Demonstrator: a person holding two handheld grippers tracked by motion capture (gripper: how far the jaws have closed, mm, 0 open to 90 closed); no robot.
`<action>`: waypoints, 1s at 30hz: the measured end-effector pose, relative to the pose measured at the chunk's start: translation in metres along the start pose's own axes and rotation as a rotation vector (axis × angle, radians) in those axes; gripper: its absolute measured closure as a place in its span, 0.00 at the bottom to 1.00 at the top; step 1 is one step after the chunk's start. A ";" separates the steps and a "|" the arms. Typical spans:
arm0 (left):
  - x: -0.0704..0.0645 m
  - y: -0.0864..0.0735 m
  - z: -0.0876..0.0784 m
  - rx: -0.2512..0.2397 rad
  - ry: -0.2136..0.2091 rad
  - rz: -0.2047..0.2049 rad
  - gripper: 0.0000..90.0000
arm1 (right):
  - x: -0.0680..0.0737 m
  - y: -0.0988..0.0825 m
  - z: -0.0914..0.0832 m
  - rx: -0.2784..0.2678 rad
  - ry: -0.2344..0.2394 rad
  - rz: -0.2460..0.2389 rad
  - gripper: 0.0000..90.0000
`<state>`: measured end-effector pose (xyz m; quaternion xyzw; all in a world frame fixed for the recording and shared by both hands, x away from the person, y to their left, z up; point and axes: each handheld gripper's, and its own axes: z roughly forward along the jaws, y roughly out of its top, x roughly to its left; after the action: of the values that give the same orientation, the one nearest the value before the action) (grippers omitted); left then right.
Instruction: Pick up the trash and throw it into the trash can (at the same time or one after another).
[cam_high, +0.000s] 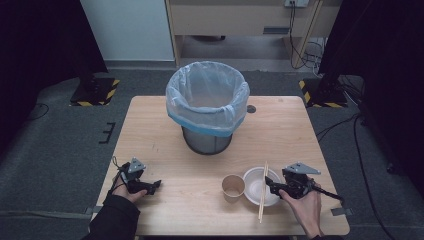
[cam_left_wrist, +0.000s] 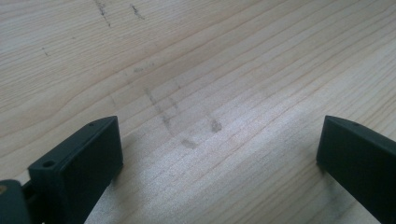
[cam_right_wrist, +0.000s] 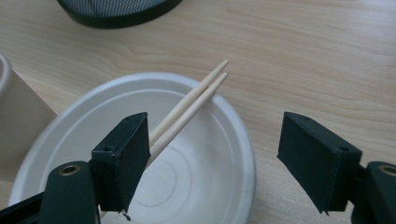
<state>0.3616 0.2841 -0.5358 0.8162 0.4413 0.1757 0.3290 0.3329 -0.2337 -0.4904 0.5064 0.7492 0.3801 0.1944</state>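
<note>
**A:** Chopsticks (cam_high: 263, 192) first, near the table's (cam_high: 165, 200) front right corner: why do they lie across the white bowl (cam_high: 254, 186)?

**B:** Resting on its rim lifts them off the wood, so I judge them easier to pinch. The right gripper (cam_high: 272, 186) is at the bowl, jaws spread wide and gripping nothing; in the right gripper view the sticks pass just beside one jaw.

**A:** And the left gripper (cam_high: 152, 186)?

**B:** Parked low by the front left edge, jaws apart over bare wood, likely kept clear.

**A:** Farther back?

**B:** A paper cup (cam_high: 233, 186) just beside the bowl, then the lined wastebasket (cam_high: 207, 105) towards the far edge, presumably where it all goes.
</note>
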 end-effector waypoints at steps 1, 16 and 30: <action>0.000 0.000 0.000 0.000 -0.001 0.000 0.00 | 0.000 0.000 0.002 0.006 -0.001 -0.006 0.26; 0.000 0.000 0.000 -0.001 -0.002 0.001 0.00 | -0.002 -0.001 0.007 0.025 0.010 -0.013 0.27; 0.000 0.000 0.000 -0.001 -0.002 0.000 0.00 | -0.004 0.000 0.003 0.019 0.009 -0.007 0.32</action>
<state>0.3617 0.2841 -0.5359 0.8162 0.4407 0.1752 0.3299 0.3364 -0.2366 -0.4929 0.5039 0.7555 0.3744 0.1878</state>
